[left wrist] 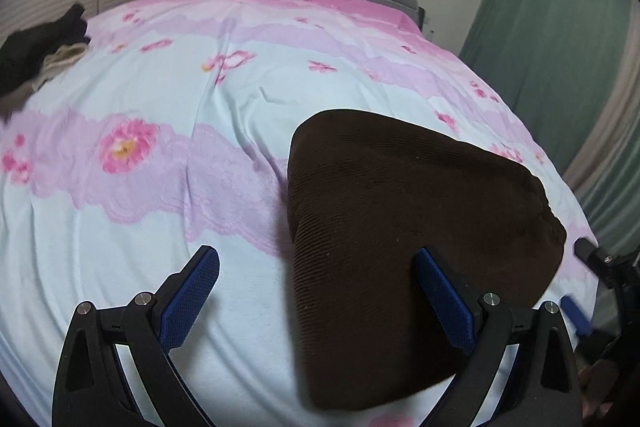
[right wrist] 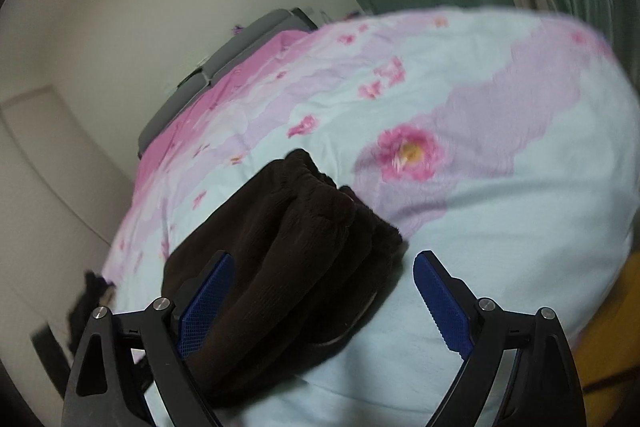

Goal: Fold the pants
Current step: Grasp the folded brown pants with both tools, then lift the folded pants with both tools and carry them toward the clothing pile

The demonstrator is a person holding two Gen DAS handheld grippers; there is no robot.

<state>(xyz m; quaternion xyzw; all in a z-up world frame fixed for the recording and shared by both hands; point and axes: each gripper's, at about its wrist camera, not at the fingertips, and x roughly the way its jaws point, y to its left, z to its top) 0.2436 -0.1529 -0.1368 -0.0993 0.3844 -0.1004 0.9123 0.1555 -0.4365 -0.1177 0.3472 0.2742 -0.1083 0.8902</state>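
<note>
A: Brown corduroy pants (left wrist: 404, 227), folded into a compact stack, flat on the flowered bedspread (left wrist: 168, 99), toward the near right part of the bed. Smooth fold edge uppermost in the left view; gathered elastic waistband (right wrist: 308, 171) and stacked layers toward the far end in the right view.

B: And the claws?

A: Left claw (left wrist: 316, 291) spread wide, empty, above the left edge of the stack; one blue pad (left wrist: 444, 303) over the cloth, contact not certain. Right claw (right wrist: 322, 295) likewise apart, gripping nothing, astride the near end of the bundle.

B: Stage reached?

A: Judged nearly or fully complete: several layers already stacked, no loose leg trailing. Left, at most: a final halving or a smoothing press. Unrelated dark clothes (left wrist: 36, 55) heaped at the far left of the bed.
</note>
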